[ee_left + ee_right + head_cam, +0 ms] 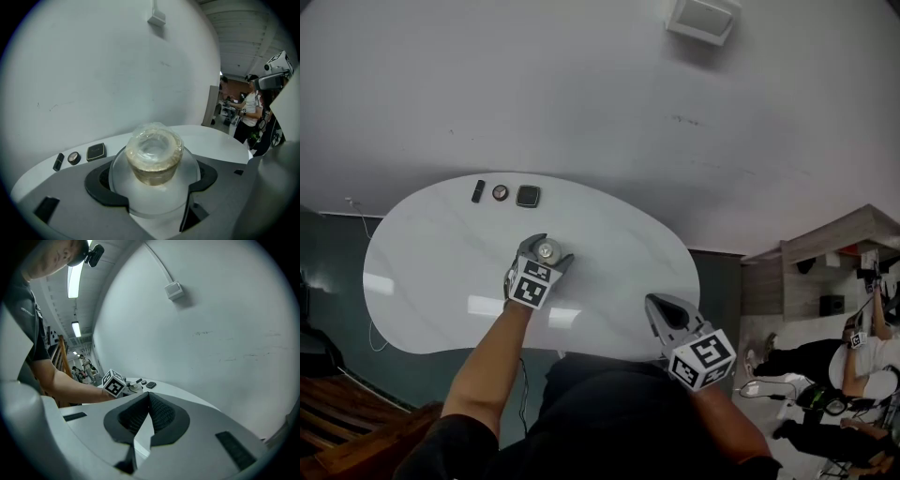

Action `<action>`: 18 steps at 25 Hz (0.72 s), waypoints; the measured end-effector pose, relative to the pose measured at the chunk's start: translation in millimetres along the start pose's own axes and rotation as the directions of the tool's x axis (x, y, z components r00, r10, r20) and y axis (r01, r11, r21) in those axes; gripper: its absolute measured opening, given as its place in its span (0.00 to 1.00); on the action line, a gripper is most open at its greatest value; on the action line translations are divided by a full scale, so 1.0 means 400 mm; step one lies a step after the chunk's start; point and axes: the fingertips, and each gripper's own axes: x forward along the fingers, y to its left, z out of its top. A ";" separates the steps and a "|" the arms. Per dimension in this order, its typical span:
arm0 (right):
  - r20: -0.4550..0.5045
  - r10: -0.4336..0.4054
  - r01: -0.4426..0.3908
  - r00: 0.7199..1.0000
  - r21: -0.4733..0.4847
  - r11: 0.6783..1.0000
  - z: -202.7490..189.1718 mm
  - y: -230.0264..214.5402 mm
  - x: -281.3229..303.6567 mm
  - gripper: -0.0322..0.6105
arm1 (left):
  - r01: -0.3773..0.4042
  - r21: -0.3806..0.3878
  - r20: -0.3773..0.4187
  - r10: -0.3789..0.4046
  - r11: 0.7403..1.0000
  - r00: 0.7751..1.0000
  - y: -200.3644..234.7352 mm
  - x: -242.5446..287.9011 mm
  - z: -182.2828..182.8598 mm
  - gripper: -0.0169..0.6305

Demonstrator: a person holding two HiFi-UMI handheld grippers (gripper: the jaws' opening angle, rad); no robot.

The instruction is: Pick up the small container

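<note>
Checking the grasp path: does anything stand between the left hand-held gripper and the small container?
Nothing visible does. The small container sits between the jaws of the left hand-held gripper, its sides against their pads. Three small dark items lie apart at the table's far edge.

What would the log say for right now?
left gripper: jaws shut on container | right gripper: jaws shut, empty

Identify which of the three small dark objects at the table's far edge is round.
The middle one, a small dark disc with a pale face. The slim black bar on its left and the flat black square case on its right are straight-edged.
</note>
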 end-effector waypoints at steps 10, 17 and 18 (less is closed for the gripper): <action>0.003 0.138 -0.138 0.990 -0.047 0.989 0.019 0.018 0.009 0.05 | -0.033 -0.062 0.034 0.035 0.998 0.999 -0.093 -0.180 0.070 0.57; -0.009 0.207 -0.207 0.978 -0.037 0.978 0.018 0.035 0.018 0.05 | -0.054 -0.116 0.054 0.061 0.992 0.997 -0.172 -0.305 0.080 0.57; -0.010 0.217 -0.217 0.976 -0.032 0.976 0.018 0.038 0.020 0.05 | -0.058 -0.130 0.061 0.066 0.990 0.996 -0.183 -0.321 0.081 0.57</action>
